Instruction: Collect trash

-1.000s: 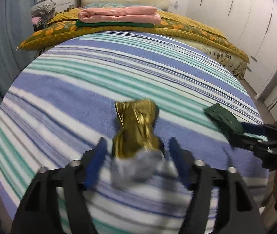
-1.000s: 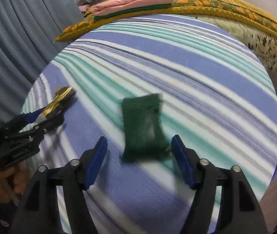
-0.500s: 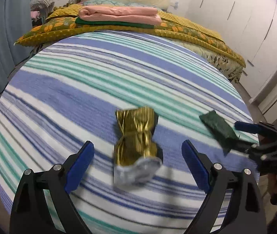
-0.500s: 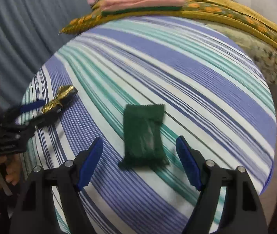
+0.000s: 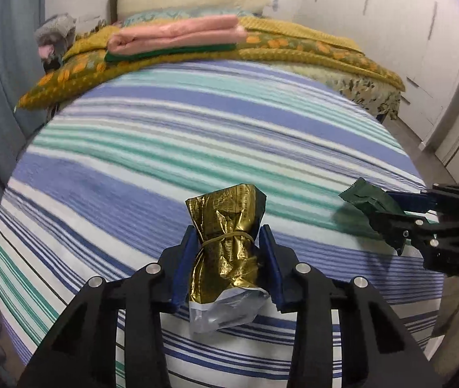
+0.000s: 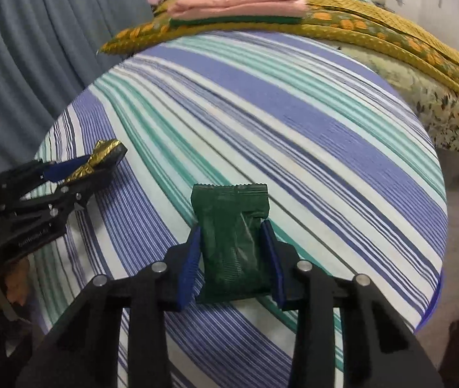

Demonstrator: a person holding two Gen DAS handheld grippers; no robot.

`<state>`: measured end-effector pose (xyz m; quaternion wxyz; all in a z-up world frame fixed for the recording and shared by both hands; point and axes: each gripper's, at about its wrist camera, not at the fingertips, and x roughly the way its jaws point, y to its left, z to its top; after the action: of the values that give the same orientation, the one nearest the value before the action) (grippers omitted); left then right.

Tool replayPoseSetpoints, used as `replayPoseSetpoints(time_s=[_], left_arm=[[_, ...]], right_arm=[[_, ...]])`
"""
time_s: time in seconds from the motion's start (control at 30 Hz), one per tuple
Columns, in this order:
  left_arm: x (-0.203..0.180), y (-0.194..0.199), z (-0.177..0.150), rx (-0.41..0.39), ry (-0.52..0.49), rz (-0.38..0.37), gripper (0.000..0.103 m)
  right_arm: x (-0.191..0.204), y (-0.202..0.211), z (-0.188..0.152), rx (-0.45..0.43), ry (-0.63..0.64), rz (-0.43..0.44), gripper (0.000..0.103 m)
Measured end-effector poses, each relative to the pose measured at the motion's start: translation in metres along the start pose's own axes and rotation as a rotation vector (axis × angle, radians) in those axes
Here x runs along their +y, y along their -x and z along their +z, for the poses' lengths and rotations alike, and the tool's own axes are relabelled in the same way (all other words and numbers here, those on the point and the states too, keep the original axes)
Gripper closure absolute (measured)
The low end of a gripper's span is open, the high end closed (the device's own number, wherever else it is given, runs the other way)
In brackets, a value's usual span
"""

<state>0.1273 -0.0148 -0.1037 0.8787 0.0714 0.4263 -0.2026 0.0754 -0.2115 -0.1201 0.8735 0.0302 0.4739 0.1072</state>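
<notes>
A crumpled gold foil wrapper with a rubber band and a silver end sits between the blue pads of my left gripper, which is shut on it over the striped tablecloth. A dark green snack packet is pinched between the pads of my right gripper. The left wrist view shows the right gripper holding the green packet at the right. The right wrist view shows the left gripper with the gold wrapper at the left.
A round table under a blue, teal and white striped cloth. Behind it a bed with a yellow patterned cover and folded pink cloth. Grey curtain at the left, white cupboards at the right.
Both grippers were open around their items half a second ago; both have now closed, the left on the gold wrapper, the right on the green packet.
</notes>
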Motion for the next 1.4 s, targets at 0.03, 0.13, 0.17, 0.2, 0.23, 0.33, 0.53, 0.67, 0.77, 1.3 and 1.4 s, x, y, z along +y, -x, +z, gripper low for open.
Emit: replayPoseSetpoints(time_s=[0.03, 0.13, 0.17, 0.2, 0.23, 0.33, 0.53, 0.67, 0.77, 1.3, 1.4], left_arm=[[-0.006, 0.003, 0.002, -0.009, -0.009, 0.001, 0.064], [-0.027, 0.010, 0.009, -0.031, -0.032, -0.017, 0.064], [-0.035, 0.011, 0.011, -0.036, -0.043, -0.023, 0.064], [-0.043, 0.012, 0.012, -0.040, -0.056, -0.029, 0.064], [-0.051, 0.013, 0.014, -0.044, -0.067, -0.035, 0.064], [-0.077, 0.012, 0.019, -0.049, -0.104, -0.061, 0.064], [-0.125, 0.005, 0.029, -0.044, -0.176, -0.100, 0.064], [-0.158, 0.000, 0.037, -0.041, -0.228, -0.128, 0.064], [-0.184, -0.008, 0.042, -0.027, -0.259, -0.166, 0.064], [-0.355, -0.086, 0.073, 0.123, -0.353, -0.436, 0.063], [-0.377, -0.111, 0.076, 0.150, -0.363, -0.420, 0.063]], right_arm=[[-0.003, 0.004, -0.001, -0.007, -0.012, 0.003, 0.067], [-0.017, 0.016, -0.007, -0.029, -0.056, 0.020, 0.067], [-0.020, 0.018, -0.008, -0.034, -0.065, 0.021, 0.067], [-0.026, 0.022, -0.010, -0.040, -0.076, 0.021, 0.067], [-0.030, 0.024, -0.011, -0.045, -0.087, 0.021, 0.067], [-0.048, 0.035, -0.016, -0.060, -0.122, 0.016, 0.067], [-0.083, 0.053, -0.026, -0.089, -0.188, 0.004, 0.067], [-0.115, 0.065, -0.036, -0.112, -0.239, -0.004, 0.067], [-0.144, 0.075, -0.046, -0.130, -0.281, -0.023, 0.067], [-0.340, 0.085, -0.118, -0.148, -0.675, -0.126, 0.067], [-0.362, 0.071, -0.124, -0.143, -0.736, -0.114, 0.067]])
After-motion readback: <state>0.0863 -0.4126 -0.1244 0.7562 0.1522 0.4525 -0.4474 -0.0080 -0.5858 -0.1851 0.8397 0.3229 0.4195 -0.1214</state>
